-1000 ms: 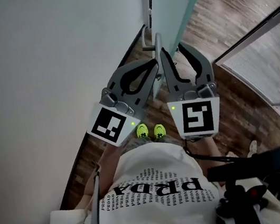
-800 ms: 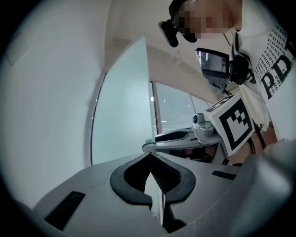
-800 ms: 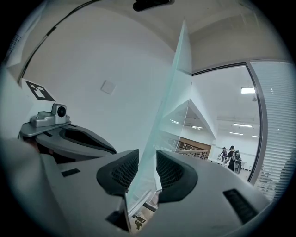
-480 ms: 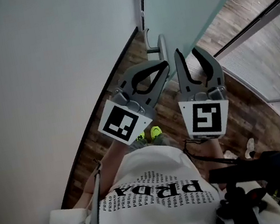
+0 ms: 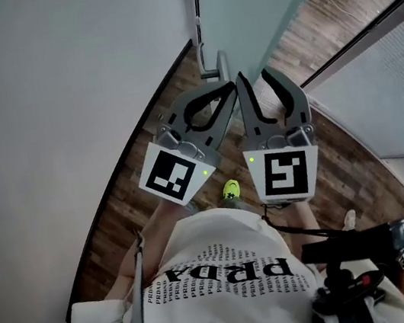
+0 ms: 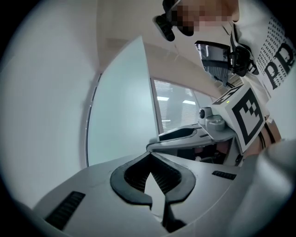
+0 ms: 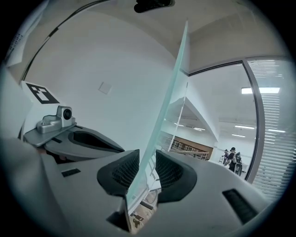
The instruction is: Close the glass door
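Observation:
The frosted glass door (image 5: 251, 1) stands ahead of me, its metal handle (image 5: 214, 66) low on the left side. My right gripper (image 5: 253, 78) straddles the door's edge. In the right gripper view the pane (image 7: 171, 92) runs between the two pads and fills the gap, so the right gripper (image 7: 147, 169) is shut on it. My left gripper (image 5: 229, 88) sits just left of it, close below the handle, jaw tips touching and nothing between them. The left gripper (image 6: 149, 157) points at the door's pale face (image 6: 120, 115).
A white wall (image 5: 45, 107) runs close on the left. Wood floor (image 5: 349, 162) lies below. A glass partition with blinds (image 5: 397, 84) stands to the right. Black equipment (image 5: 363, 283) hangs by my right hip. A person (image 7: 231, 157) stands far off beyond the door.
The door has swung, so its pane takes up more of the head view. Both grippers have stayed by the handle with their jaws as before.

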### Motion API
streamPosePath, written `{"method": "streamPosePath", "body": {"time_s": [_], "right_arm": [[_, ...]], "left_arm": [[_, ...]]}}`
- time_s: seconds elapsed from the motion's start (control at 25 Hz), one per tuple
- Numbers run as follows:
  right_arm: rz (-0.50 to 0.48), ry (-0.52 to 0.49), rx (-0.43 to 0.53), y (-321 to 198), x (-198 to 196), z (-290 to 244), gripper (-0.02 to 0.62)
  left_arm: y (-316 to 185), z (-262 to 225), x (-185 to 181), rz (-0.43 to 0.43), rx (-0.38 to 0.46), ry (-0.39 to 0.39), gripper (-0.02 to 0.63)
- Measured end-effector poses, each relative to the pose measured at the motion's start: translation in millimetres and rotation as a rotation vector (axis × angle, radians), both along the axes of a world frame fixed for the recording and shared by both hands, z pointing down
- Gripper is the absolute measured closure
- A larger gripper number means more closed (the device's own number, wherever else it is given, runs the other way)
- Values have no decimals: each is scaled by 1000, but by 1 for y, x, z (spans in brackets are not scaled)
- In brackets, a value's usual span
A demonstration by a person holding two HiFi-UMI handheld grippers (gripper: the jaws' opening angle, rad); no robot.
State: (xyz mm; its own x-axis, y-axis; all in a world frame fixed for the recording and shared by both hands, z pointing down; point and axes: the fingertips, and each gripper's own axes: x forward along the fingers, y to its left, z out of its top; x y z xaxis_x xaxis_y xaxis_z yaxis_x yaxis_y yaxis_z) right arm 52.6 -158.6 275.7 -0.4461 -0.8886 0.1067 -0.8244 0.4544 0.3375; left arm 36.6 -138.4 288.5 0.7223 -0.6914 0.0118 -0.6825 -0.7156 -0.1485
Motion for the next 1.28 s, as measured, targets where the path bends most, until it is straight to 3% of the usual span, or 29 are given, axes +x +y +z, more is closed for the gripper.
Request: {"method": "streamPosePath", "body": {"time_s": [0.4,1.04,1.28], "right_arm": [[-43,15,8,-1,-9,2,495],[139,35,36,-15,51,1,508],[151,51,57,-23,56,0,508]], "left_arm": [[1,16,-2,-14,-20,-8,612],[2,21,32,158,10,-3,612],[4,25,25,152,15,1,612]]}}
